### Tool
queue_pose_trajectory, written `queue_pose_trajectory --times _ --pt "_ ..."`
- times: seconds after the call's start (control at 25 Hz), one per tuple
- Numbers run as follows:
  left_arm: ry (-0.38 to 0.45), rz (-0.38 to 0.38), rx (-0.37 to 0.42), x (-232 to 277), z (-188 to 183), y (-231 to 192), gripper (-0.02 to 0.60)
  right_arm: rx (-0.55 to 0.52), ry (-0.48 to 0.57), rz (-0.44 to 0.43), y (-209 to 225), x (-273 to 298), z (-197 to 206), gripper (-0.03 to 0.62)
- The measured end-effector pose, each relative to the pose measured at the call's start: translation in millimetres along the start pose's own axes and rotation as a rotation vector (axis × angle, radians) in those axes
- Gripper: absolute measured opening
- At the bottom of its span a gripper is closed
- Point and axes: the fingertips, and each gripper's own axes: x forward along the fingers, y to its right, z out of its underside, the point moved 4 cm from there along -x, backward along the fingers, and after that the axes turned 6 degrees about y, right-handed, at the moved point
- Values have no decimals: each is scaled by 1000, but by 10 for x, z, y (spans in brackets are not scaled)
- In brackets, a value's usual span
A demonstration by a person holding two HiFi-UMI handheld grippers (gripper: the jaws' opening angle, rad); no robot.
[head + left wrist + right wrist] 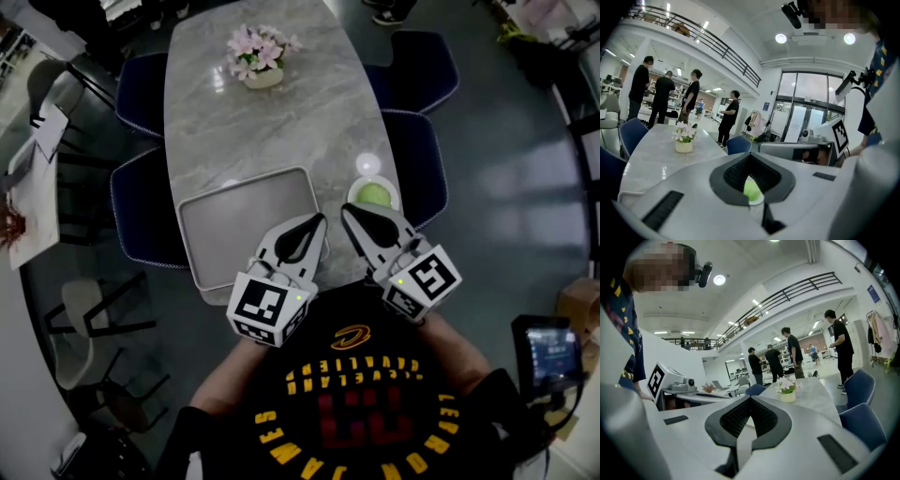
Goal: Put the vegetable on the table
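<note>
A pale green vegetable [375, 194] lies in a small white dish [353, 195] at the right edge of the marble table [281, 122]. My left gripper [319, 221] hovers over the table's near end, just left of the dish, jaws shut with nothing in them. My right gripper [348, 212] hangs beside it, its tips next to the dish, also shut and empty. In the left gripper view, the left gripper [750, 154] is shut, and a bit of the green vegetable [751, 190] shows through the slot behind its tips. In the right gripper view, the right gripper [750, 398] is shut.
A grey tray [246, 225] lies on the table left of the dish. A pot of pink flowers [255, 56] stands at the far end. Dark blue chairs [420, 159] line both sides. Several people [663, 96] stand beyond the table.
</note>
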Motion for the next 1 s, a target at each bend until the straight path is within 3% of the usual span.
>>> queue_pose_trajectory --times 0.28,0.6,1.0 --pt "38 35 3 -112 -97 -12 0 -50 22 42 -186 2 -21 4" --pt "28 93 13 -240 38 -46 0 -24 4 89 -319 16 153 5" --pt "-2 107 -17 -366 89 -79 0 -36 -35 103 -449 11 252 4"
